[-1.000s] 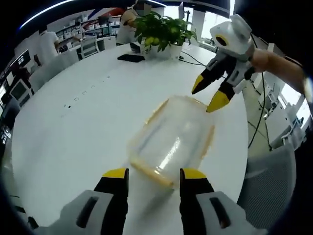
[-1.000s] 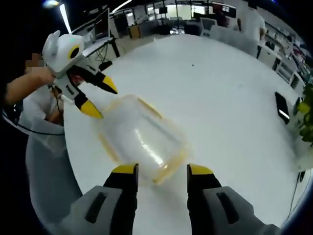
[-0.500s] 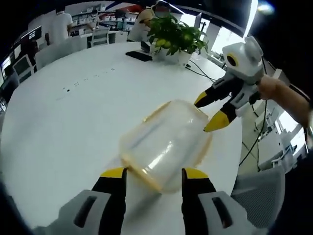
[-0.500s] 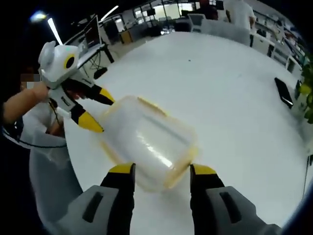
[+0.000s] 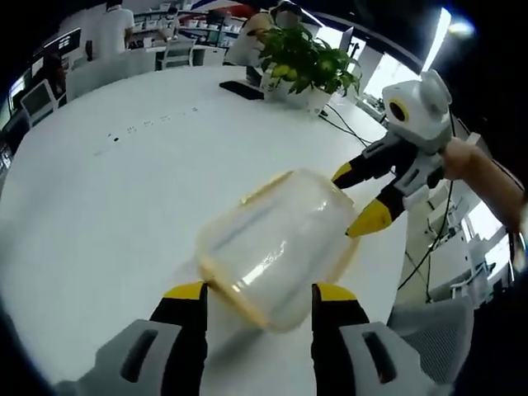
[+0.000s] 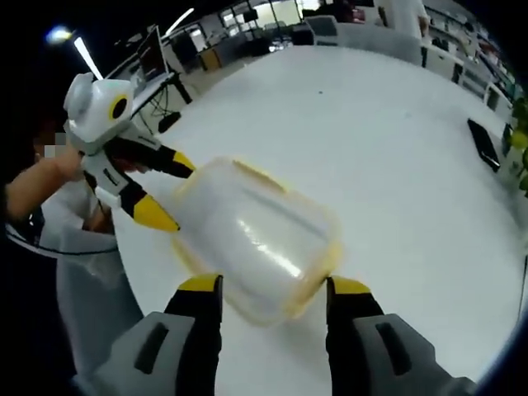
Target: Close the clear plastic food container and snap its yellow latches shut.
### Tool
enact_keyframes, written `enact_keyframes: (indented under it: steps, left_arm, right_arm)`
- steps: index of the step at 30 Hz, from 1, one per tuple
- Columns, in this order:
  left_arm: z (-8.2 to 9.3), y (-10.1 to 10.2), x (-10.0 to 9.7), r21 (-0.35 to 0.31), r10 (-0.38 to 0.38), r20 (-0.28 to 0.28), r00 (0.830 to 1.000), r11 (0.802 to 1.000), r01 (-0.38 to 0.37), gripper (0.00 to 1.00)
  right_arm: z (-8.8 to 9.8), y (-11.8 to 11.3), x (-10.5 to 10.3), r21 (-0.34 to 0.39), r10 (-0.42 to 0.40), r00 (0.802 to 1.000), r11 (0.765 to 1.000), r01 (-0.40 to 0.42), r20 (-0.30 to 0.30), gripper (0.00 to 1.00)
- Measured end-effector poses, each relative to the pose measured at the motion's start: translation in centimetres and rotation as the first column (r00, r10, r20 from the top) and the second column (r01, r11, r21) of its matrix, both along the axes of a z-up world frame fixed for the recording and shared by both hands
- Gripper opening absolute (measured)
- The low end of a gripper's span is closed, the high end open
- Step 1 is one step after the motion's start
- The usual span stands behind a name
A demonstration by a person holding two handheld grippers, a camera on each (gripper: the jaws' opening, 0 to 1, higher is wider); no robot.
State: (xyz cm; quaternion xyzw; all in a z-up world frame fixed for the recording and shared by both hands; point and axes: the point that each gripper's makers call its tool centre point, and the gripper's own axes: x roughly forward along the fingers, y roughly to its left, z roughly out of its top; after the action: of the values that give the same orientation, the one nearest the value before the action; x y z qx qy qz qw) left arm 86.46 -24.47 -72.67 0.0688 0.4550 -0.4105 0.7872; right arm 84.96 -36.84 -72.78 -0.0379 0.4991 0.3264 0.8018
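The clear plastic container [image 5: 276,243] with yellow trim along its rim lies on the white table [image 5: 107,206]. In the left gripper view my left gripper [image 5: 260,294] is open, and the container's near end sits between its yellow tips. My right gripper [image 5: 356,196] reaches in from the right, open, its tips straddling the far end. In the right gripper view the container [image 6: 256,235] lies just ahead of my open right gripper [image 6: 274,286]. The left gripper [image 6: 167,190] stands open at the container's far left end. Whether any jaw touches it is unclear.
A potted plant [image 5: 301,62] and a black phone [image 5: 243,89] sit at the table's far side. The phone [image 6: 483,144] also lies far right in the right gripper view. A grey chair [image 6: 91,280] stands at the table edge near a person's arm [image 5: 487,177].
Both cameras have closed in on the container, which now looks larger. Each gripper's tips have come up around an end of it. Jaw gaps look unchanged.
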Motion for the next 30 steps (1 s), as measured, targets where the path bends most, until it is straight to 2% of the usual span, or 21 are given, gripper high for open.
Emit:
enact_keyframes:
  steps: [4,5,6,9,10,13,23,30]
  left_arm:
    - [-0.1,-0.2,0.0,-0.008,0.001,-0.009,1.0,1.0,-0.002,0.42]
    - [-0.1,-0.3,-0.9,-0.03,0.018,-0.079,0.997,0.999,-0.02,0.42]
    - [-0.7,0.0,0.5,-0.009,0.019,-0.035,0.999,1.0,-0.02,0.42]
    - [-0.7,0.4,0.6,0.005,0.024,-0.043,0.999,1.0,-0.024,0.41]
    - [-0.6,0.4,0.7,0.014,0.032,-0.042,0.999,0.999,-0.031,0.41]
    - [-0.6,0.4,1.0,0.02,0.04,-0.041,0.998,0.999,-0.04,0.41]
    - [-0.2,0.1,0.8,0.004,0.048,-0.017,0.999,0.999,-0.048,0.42]
    - [-0.1,0.3,0.4,0.011,0.042,-0.022,0.999,0.999,-0.041,0.42]
  right_arm:
    - [-0.1,0.1,0.0,0.005,-0.007,1.0,1.0,0.007,-0.015,0.46]
    - [0.0,0.2,-0.1,0.011,-0.006,1.0,1.0,0.006,-0.018,0.46]
    - [0.0,0.2,0.0,0.022,-0.018,1.0,1.0,0.018,-0.021,0.45]
    - [-0.1,0.3,0.1,0.049,-0.024,0.999,0.998,0.025,-0.024,0.43]
    - [-0.6,0.6,-0.4,0.1,-0.054,0.997,0.993,0.06,-0.062,0.43]
    - [-0.6,0.4,-0.5,0.089,-0.047,0.998,0.995,0.051,-0.043,0.43]
    - [-0.3,0.4,-0.4,0.074,-0.064,0.996,0.995,0.068,-0.055,0.44]
    - [-0.3,0.9,-0.7,0.069,-0.071,0.996,0.995,0.075,-0.063,0.44]
